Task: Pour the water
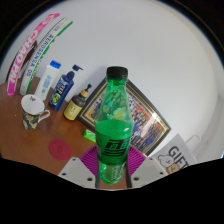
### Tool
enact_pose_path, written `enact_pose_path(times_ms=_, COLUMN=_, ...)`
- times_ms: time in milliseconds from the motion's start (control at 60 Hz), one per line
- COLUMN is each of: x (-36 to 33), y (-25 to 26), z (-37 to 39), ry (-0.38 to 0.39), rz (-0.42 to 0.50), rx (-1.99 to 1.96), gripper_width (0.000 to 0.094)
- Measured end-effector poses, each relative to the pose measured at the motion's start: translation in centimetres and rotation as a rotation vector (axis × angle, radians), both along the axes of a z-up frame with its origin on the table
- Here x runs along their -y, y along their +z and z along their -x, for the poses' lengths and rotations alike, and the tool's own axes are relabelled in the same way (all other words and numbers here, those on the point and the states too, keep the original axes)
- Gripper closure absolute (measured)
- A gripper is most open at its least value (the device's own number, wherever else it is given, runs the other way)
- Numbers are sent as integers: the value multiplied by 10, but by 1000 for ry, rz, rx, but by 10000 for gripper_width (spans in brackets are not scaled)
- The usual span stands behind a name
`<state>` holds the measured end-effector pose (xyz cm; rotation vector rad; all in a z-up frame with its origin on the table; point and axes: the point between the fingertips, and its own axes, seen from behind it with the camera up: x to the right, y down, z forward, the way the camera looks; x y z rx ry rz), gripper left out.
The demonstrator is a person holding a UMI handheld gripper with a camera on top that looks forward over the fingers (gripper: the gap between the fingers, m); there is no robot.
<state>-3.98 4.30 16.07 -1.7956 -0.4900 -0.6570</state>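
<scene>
A green translucent plastic bottle with a black cap is seen clamped between the magenta pads of the gripper, both fingers pressed to its lower body, and is held upright. Beyond it, a wooden table bears a white cup, a blue-capped white bottle, a dark blue bottle and a small amber bottle.

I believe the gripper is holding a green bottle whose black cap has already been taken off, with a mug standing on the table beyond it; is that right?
Not quite: the gripper view shows the black cap still on the green bottle. The rest holds: the gripper has both pink pads against the bottle's lower part, and a mug stands on the table beyond it.
</scene>
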Motion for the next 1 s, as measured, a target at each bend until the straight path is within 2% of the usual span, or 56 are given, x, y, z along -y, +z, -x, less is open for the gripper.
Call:
enact_pose_path(times_ms=183, x=-30, y=37, z=42, ry=107, rz=-21, rx=477, gripper_width=591)
enact_pose_path(times_ms=333, x=-50, y=37, z=83, ry=219, rz=1, rx=885, gripper_width=591)
enact_pose_path(times_ms=383, x=-55, y=37, z=94, ry=235, rz=-4, rx=1014, gripper_width=592)
enact_pose_path(times_ms=550, x=-71, y=32, z=95, ry=225, rz=91, rx=1318, gripper_width=589)
enact_pose_path(times_ms=717, x=-72, y=41, z=107, ry=264, rz=62, rx=1405, gripper_width=591)
enact_pose_path(times_ms=900, x=-74, y=37, z=102, ry=252, rz=89, rx=1367, gripper_width=591)
enact_pose_path(times_ms=1000, x=-67, y=26, z=99, ry=283, rz=118, rx=1206, gripper_width=590)
